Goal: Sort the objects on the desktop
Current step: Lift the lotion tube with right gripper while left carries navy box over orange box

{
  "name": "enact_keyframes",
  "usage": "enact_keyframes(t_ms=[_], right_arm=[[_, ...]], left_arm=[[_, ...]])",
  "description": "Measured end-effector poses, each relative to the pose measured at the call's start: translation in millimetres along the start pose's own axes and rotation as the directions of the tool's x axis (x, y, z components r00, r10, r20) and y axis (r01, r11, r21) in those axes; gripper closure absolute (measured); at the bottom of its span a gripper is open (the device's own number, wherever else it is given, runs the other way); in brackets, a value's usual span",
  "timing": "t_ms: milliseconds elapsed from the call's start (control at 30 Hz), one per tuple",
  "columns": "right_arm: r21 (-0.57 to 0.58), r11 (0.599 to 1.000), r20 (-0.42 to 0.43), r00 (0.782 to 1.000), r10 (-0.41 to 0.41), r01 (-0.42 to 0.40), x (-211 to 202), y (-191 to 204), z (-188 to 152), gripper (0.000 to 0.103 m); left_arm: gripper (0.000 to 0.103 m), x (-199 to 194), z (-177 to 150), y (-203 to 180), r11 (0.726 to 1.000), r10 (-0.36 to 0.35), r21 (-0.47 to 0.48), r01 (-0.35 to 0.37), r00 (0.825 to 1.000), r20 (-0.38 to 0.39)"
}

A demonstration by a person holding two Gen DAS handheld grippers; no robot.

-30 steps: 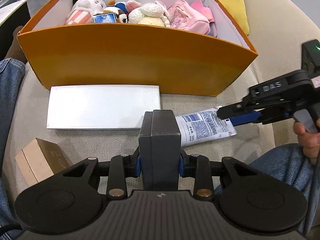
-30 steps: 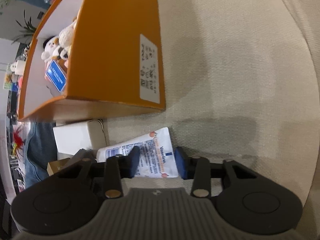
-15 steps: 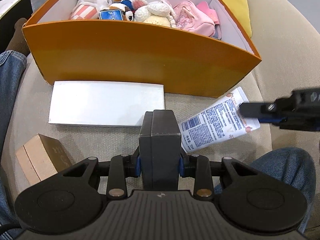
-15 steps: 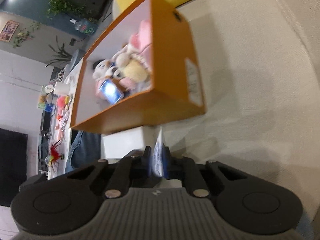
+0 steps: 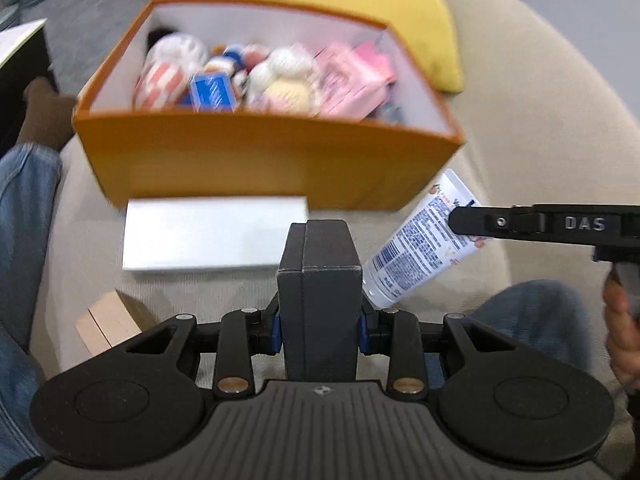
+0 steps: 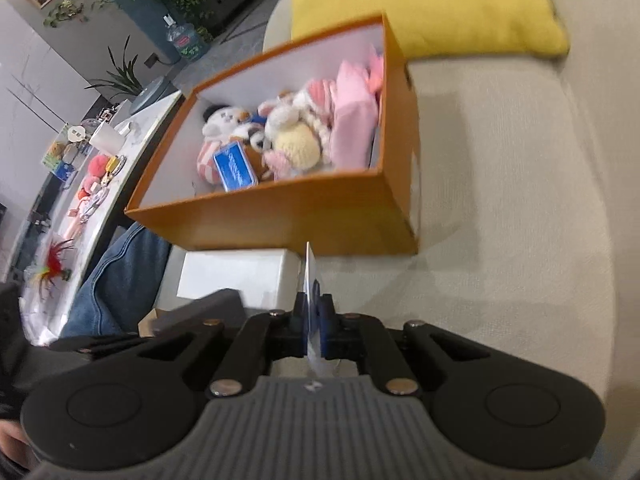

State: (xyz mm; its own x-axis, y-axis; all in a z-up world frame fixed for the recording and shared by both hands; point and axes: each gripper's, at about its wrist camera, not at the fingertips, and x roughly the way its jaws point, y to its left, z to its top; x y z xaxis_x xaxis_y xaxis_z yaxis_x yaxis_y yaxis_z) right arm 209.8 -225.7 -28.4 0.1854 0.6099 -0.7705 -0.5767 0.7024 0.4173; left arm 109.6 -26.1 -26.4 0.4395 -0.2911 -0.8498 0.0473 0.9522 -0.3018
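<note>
My left gripper (image 5: 319, 332) is shut on a dark grey box (image 5: 318, 280) and holds it above the beige sofa seat. My right gripper (image 6: 312, 320) is shut on the flat crimped end of a white lotion tube (image 5: 416, 244); the tube hangs lifted, seen edge-on in the right wrist view (image 6: 310, 276). The right gripper shows in the left wrist view (image 5: 456, 220). The orange box (image 5: 256, 160) stands just beyond, holding plush toys, a blue card box (image 6: 234, 166) and pink items.
A flat white box (image 5: 212, 232) lies against the orange box's front wall. A small tan box (image 5: 108, 320) sits at lower left. A yellow cushion (image 6: 420, 4) is behind the orange box. Jeans-clad legs flank the seat. A cluttered table (image 6: 80, 184) is far left.
My right gripper closed on the tube's end and lifted it off the seat, rising toward the orange box. My left gripper rose with the dark box.
</note>
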Motion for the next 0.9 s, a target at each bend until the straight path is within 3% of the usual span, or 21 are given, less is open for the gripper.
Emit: enact_keyframes(t_ms=[200,400,500,700,767,900], right_arm=[[-0.043,0.999,0.133,0.991,-0.008,0.013,-58,9,15,0.098],[-0.091,0.995,0.298,0.954,-0.023,0.052,-102,20,42,0.098],[-0.104,0.991,0.352,0.935,-0.048,0.09,-103,23,59,0.098],[-0.107,0.986,0.398,0.914,-0.075,0.127,-79,19,78,0.098],[-0.104,0.986,0.398,0.914,-0.076,0.127,-69,15,82,0.098],[-0.097,0.988,0.392,0.917,-0.076,0.123,-54,5,93,0.098]], left_arm=[[0.065,-37,51,-3,0.994,-0.09,0.069,0.09,0.996,-0.006],[0.065,-46,114,-25,0.981,-0.117,0.153,0.12,0.993,-0.03],[0.065,-27,141,-35,0.978,-0.107,0.172,0.118,0.992,-0.07],[0.065,40,178,-34,0.988,-0.07,0.123,0.096,0.978,-0.197],[0.065,59,185,-34,0.988,-0.062,0.122,0.095,0.967,-0.248],[0.065,95,198,-32,0.986,-0.061,0.123,0.116,0.924,-0.376]])
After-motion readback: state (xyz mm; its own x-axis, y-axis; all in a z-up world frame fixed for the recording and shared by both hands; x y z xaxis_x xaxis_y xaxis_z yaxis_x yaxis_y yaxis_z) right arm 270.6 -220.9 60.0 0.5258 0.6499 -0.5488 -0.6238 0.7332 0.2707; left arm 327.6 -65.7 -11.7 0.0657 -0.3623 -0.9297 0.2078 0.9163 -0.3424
